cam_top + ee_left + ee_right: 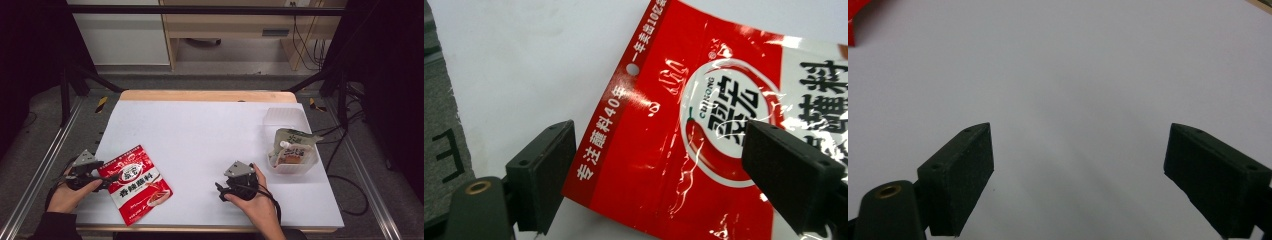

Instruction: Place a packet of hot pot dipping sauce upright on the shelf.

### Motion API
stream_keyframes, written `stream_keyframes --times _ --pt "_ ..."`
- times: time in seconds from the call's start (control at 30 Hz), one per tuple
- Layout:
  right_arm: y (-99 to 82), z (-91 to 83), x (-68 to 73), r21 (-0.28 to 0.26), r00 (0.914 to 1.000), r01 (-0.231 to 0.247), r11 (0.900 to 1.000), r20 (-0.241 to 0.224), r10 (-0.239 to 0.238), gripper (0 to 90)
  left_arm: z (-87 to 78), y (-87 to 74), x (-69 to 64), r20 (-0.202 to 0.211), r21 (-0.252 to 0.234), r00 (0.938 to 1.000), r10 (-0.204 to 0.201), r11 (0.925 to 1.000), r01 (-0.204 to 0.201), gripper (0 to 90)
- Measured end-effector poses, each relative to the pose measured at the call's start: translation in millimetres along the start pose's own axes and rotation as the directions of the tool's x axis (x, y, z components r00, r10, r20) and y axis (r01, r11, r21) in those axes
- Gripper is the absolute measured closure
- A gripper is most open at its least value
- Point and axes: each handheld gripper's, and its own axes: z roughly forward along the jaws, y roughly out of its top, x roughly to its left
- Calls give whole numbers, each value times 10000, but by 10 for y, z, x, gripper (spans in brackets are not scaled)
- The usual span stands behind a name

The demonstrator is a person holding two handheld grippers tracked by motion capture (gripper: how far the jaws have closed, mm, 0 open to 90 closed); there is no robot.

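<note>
Nearest the lens in the left gripper view: two black jaws spread wide, nothing pinched, left gripper (651, 165) poised over the near corner of the red sachet (704, 125). Lies flat on the white table cover (524, 60), top hem with its punched hang hole running ahead of the left-hand jaw, chilli logo just ahead of the right-hand jaw, corner of the pack between the two. Cannot tell whether either pad already touches the film.

Likely light, limp and glossy, so slippery under hard pads; probably powder or paste inside that shifts and lets the pack sag when lifted. Best taken by the sealed hem near the hang hole, where the film is flat, doubled and stiffer; a grip on the bulging middle would likely slide or crease. Lying flush to the table, so one jaw would need to slip under the edge, perhaps after nudging the corner up.

Seen from the high view: right gripper (231, 188) well apart from the sachet, jaws likewise released and bare, only white cover between and beyond them. Farther off, clear plastic bin (278, 116) holding a pale green spouted pouch (291, 147)
</note>
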Motion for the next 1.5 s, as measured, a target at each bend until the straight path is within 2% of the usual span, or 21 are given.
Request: stream_keyframes --times 0.1,0.23,0.3,0.37,0.47,0.57,0.63,0.77,0.9,1.03,1.07,1.1,1.27,1.43,1.5 --pt "-1 -1 -3 -16 10000 -4 10000 2 4 129 -21 15 -22 90 -76 10000 -5 10000 6 163" --pt "-2 -6 -10 -24 10000 -7 10000 -3 7 130 -82 19 -75 476 -301 9986 -218 9993 232 172" --pt "-2 -6 -9 -28 10000 -34 10000 2 34 129 -99 7 -93 718 -254 9968 -342 9990 361 173" --pt "-1 -8 -9 -39 10000 -2 10000 0 2 130 -104 1 -102 768 -210 9964 -346 9991 363 175" --pt "0 -11 -4 -34 10000 -14 10000 4 14 130 -87 -28 -116 983 65 9943 -403 9992 399 176" --pt "0 -11 -5 -41 10000 29 10000 -9 -29 131 -51 -45 -108 865 303 9956 -363 9990 337 200" --pt "0 -10 -4 -40 10000 33 10000 -23 -33 131 -51 -47 -96 994 184 9943 -393 9991 376 230" --pt "0 -4 4 11 10000 58 10000 -60 -58 134 -65 -52 -84 729 17 9970 -253 9997 253 368" --pt "2 1 14 1 9999 97 10000 -84 -97 136 -44 -56 -97 520 192 9986 -1 9998 -9 448" --pt "2 2 15 1 9999 106 9999 -97 -106 136 -21 -58 -98 226 332 9997 11 9994 -19 539" --pt "2 3 16 13 9999 101 9999 -110 -101 136 -17 -58 -91 82 379 10000 28 9993 -31 539" --pt "3 1 23 46 9999 82 10000 -106 -81 137 -2 -62 -89 -53 396 10000 -71 9992 73 586" --pt "5 9 32 88 9996 252 9996 -113 -251 138 53 -63 -93 -525 637 9985 173 9979 -139 668" --pt "6 13 35 67 9995 274 9996 -141 -274 138 69 -45 -111 -597 570 9982 75 9984 -41 734" --pt "6 11 33 76 9995 284 9996 -116 -283 138 62 -30 -126 -675 598 9975 212 9981 -171 764"
